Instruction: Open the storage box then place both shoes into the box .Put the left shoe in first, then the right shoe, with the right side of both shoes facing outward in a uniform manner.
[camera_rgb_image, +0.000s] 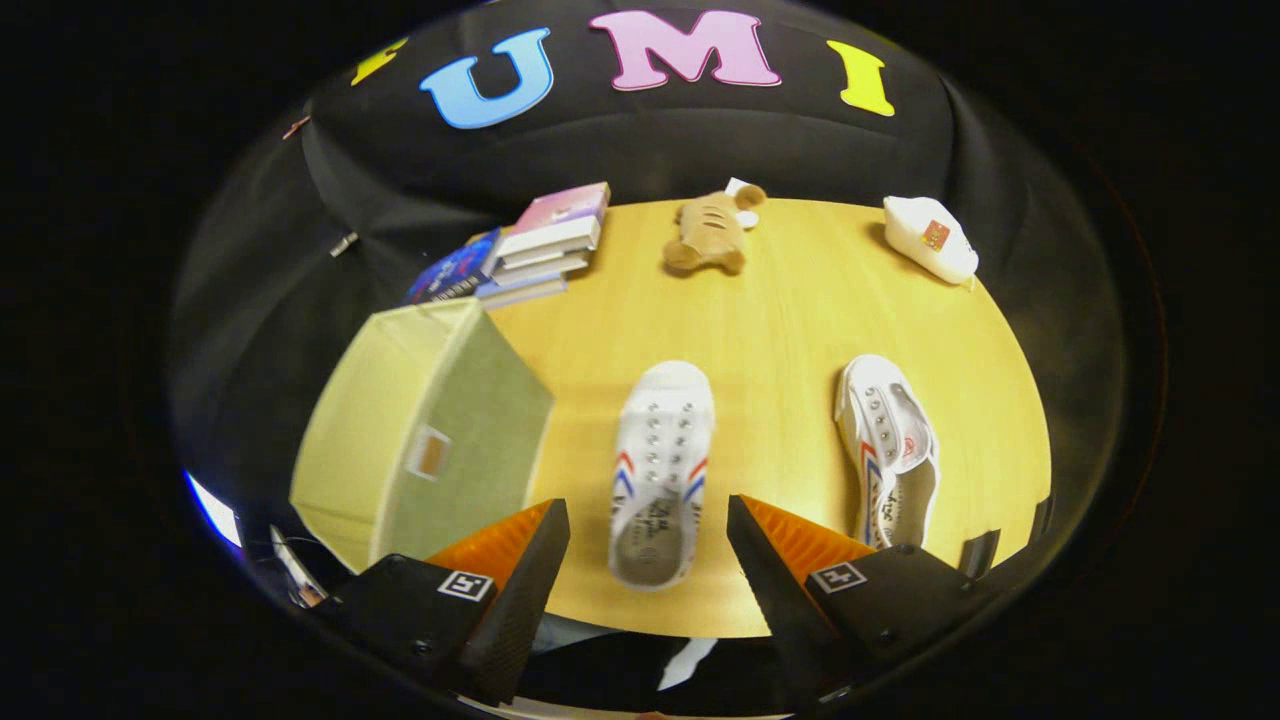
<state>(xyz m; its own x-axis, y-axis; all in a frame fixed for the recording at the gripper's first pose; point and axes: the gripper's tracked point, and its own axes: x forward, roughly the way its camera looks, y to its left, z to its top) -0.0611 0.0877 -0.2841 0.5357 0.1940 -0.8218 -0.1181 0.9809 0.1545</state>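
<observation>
Gripper view, gripper (648, 530) spread above wooden table (780, 300), white shoe (660, 470) between fingers, dark booth.

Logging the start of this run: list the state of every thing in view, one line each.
gripper: open, fingers spread above the table, holding nothing
storage box: closed, standing at the table's edge, beside the fingers
nearer shoe: upright, between and just ahead of the fingers
other shoe: tipped onto its side
books: stacked, closed
plush toy: lying down
white pouch: lying at the far edge
table: bare wood mid-top
</observation>
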